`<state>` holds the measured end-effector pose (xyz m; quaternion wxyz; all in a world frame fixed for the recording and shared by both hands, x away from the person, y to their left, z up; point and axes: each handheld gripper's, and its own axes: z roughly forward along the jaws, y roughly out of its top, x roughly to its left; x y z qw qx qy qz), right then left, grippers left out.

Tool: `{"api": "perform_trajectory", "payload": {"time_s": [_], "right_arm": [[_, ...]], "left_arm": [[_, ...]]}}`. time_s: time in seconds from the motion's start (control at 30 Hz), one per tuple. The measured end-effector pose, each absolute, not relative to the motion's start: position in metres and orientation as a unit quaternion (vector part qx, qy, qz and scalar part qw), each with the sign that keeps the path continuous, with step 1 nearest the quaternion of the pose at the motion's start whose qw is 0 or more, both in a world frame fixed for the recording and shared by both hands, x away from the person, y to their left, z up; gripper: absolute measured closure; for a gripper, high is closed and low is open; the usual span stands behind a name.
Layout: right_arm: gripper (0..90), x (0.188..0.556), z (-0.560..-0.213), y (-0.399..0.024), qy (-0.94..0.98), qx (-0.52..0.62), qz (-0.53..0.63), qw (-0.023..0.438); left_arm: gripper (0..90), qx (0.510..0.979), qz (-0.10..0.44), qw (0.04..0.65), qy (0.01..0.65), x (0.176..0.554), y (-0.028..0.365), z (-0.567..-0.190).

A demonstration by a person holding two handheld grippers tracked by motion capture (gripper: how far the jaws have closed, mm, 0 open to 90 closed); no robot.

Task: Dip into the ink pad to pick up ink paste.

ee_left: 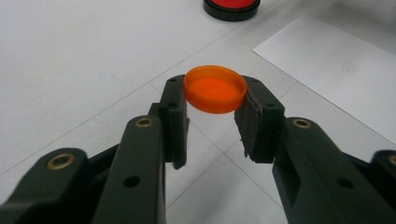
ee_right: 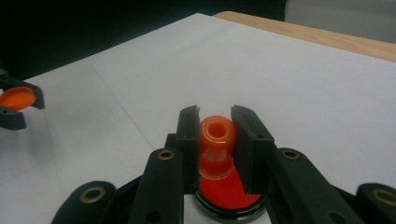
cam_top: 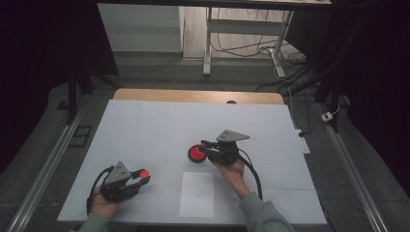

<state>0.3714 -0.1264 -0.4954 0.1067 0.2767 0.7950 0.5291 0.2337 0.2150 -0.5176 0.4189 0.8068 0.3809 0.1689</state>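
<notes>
On the white table (cam_top: 145,125), high view, the left gripper (cam_top: 140,178) pinches an orange cap (cam_top: 144,172) at near left; the right gripper (cam_top: 207,147) sits mid-table at a red-topped black disc (cam_top: 197,153), a white sheet (cam_top: 197,194) nearby. Left gripper view: jaws clamp the cap's rim above the table. Right gripper view: jaws squeeze an orange ring-topped knob (ee_right: 216,135) above the disc. No writing is legible.

An orange cap (ee_left: 215,88) sits between black tongs (ee_left: 212,121), a translucent orange knob (ee_right: 216,133) between the other black tongs (ee_right: 216,149) over a red disc with a black rim (cam_top: 197,154), on a white desk (cam_top: 159,130) with a tan wooden edge and a whiter sheet (cam_top: 197,194).
</notes>
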Motion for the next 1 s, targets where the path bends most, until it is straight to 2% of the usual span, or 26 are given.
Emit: {"api": "perform_trajectory", "payload": {"time_s": [1.0], "right_arm": [[72.3, 0.340, -0.489, -0.162, 0.790, 0.270, 0.541, 0.096]], "left_arm": [[64.5, 0.808, 0.170, 0.419, 0.377, 0.234, 0.215, -0.517]]}}
